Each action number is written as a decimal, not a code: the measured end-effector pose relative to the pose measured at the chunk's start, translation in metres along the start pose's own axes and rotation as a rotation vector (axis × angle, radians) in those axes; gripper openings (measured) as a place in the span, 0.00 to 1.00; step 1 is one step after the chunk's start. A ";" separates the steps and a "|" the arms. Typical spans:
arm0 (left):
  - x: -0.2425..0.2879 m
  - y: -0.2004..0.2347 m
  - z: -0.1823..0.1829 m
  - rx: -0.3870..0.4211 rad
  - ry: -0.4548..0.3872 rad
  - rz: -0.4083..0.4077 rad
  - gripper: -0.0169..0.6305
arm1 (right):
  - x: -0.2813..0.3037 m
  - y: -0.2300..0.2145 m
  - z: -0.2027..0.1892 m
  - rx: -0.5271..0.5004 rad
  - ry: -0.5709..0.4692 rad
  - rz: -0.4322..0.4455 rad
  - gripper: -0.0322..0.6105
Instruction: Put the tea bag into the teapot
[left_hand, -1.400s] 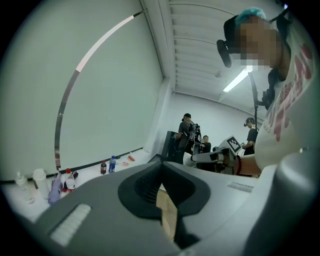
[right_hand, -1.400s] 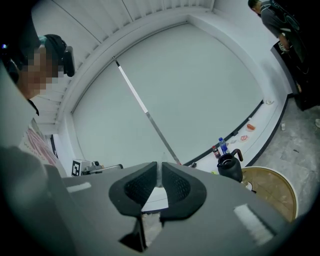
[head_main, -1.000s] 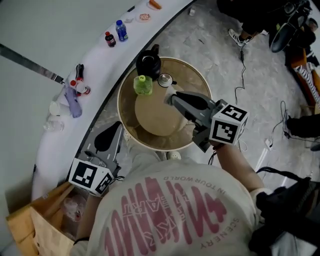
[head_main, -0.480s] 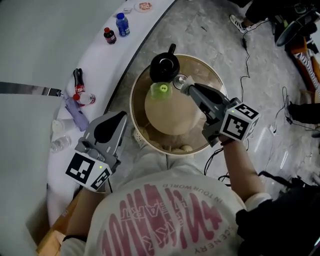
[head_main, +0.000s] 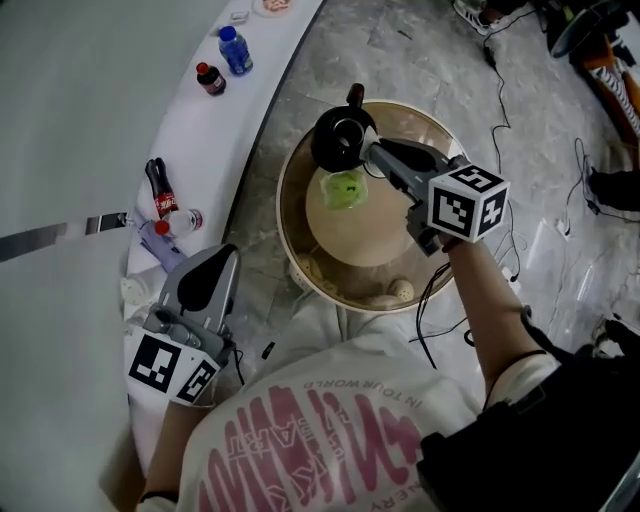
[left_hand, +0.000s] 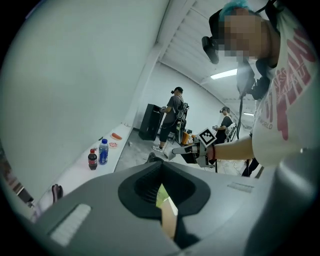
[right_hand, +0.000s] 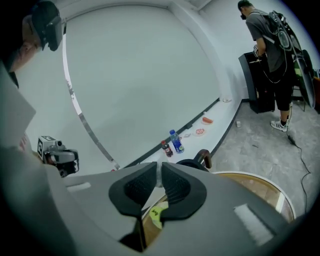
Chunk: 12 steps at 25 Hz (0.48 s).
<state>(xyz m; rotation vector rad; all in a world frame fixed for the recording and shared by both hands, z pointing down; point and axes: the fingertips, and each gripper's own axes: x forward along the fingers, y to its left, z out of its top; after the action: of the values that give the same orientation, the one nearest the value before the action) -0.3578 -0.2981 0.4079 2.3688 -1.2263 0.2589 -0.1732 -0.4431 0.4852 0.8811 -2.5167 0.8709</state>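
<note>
Teapot (head_main: 338, 140) on round table (head_main: 292, 225). The right gripper (head_main: 368, 152) is at its rim, jaws almost together, and any pinched item is too small to tell. The left gripper (head_main: 222, 258) is pressed together and empty.

even indoor light, fisheye-warped edges

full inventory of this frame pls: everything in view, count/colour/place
table: 1, tan round top, pale rim, centre.
teapot: 1, black, table's far edge.
green item: 1, on table beside teapot; kind unclear.
pale egg-shaped thing: 1, table's near lower ledge.
counter: 1, white, curved, left of table.
blue bottle: 1, upright, counter's far end.
cola bottle: 1, dark, upright beside it.
red-labelled bottle: 1, lying mid-counter.
bystanders: 2, dark clothes, background.
right gripper: 1, grey, tips at teapot; jaws nearly together, hold unclear.
left gripper: 1, grey, off the table by counter; jaws shut, empty.
shirt: 1, white, pink print, bottom.
</note>
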 end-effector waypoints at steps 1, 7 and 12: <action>0.000 0.005 -0.003 -0.010 0.007 0.000 0.05 | 0.008 -0.005 -0.002 0.001 0.013 -0.012 0.11; 0.004 0.024 -0.010 -0.054 0.021 -0.015 0.05 | 0.051 -0.028 -0.011 -0.044 0.131 -0.075 0.11; 0.003 0.033 -0.015 -0.088 0.019 -0.005 0.05 | 0.073 -0.045 -0.028 -0.118 0.271 -0.113 0.11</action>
<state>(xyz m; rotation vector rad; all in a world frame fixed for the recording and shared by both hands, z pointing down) -0.3821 -0.3090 0.4323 2.2889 -1.1987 0.2209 -0.1959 -0.4849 0.5613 0.7995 -2.2379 0.7428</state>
